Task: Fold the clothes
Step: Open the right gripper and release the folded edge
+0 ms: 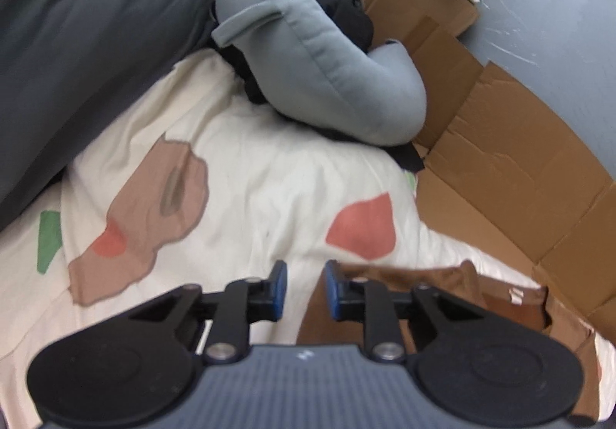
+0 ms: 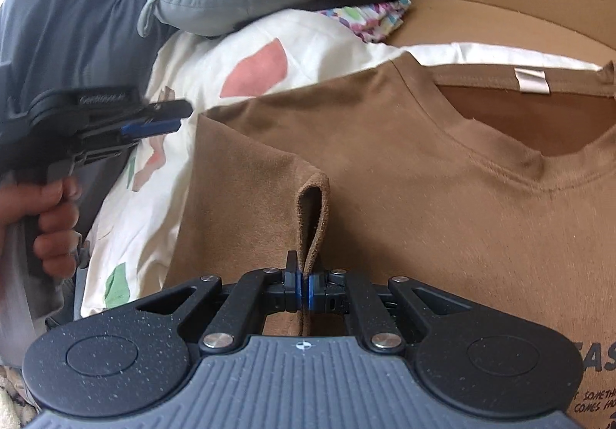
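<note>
Two tongs | right tongs [image 2: 305,288] pinching folded sleeve edge of brown cotton T-shirt [image 2: 442,198] | left tongs [image 1: 306,288] narrowly parted, empty, over cream patterned bedsheet [image 1: 246,167] | advice: carry sleeve inward, lay flat, smooth crease.

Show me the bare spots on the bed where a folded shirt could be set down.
Free: the cream sheet between the dark duvet, the grey pillow and the brown T-shirt; the left gripper hangs open over its near edge. Crowded: the head end, with pillow, dark clothes and cardboard flaps.
</note>
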